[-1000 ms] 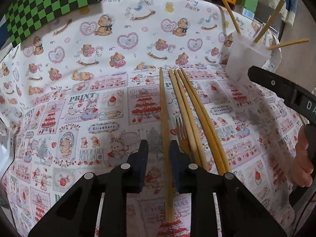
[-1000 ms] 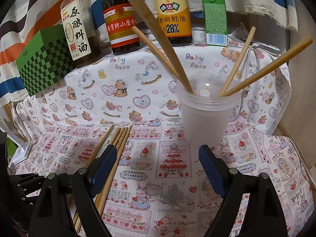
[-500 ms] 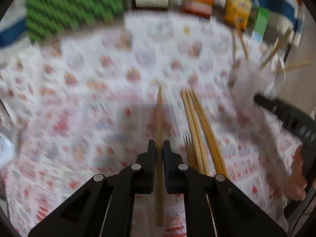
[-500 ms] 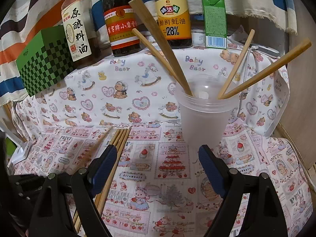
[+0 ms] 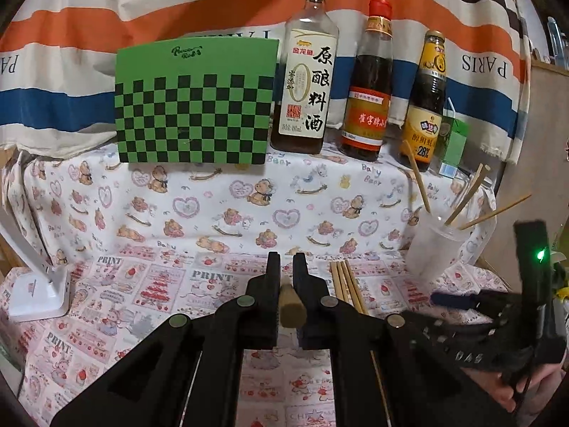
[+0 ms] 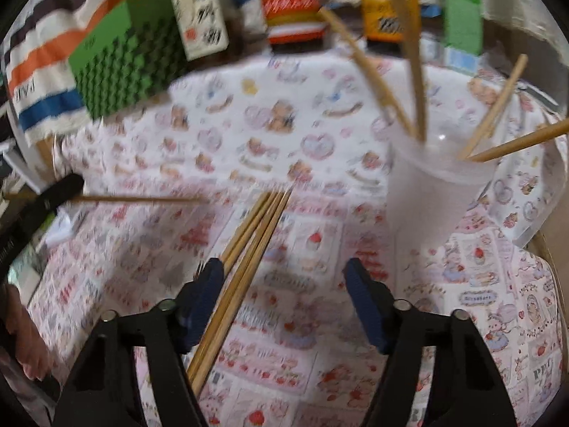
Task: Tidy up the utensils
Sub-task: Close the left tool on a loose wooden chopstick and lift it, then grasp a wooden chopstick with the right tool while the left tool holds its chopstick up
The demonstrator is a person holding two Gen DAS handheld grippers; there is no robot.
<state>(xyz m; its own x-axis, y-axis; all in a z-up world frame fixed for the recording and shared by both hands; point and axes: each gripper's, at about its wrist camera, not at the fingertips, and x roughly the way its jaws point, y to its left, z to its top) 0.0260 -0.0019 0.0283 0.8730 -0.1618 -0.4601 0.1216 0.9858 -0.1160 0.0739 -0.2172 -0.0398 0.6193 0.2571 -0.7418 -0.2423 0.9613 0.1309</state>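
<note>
Left wrist view: left gripper jaws pinch a foreshortened chopstick; right gripper jaws spread, closing, blurred.

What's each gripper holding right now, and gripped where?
Left gripper: shut on one chopstick, near its thick end. Right gripper: jaws closing, nothing held; loose chopsticks lie between them.

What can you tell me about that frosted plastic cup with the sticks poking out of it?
The cup is a translucent, milky-white plastic tumbler, wider at the rim than lower down. It stands upright on the patterned cloth, towards the right side, in front of the bottles. Four light wooden utensils lean in it, fanned outward against the rim. Nothing else touches it: the right gripper is open beside it, over the loose chopsticks lying to its left.
</note>
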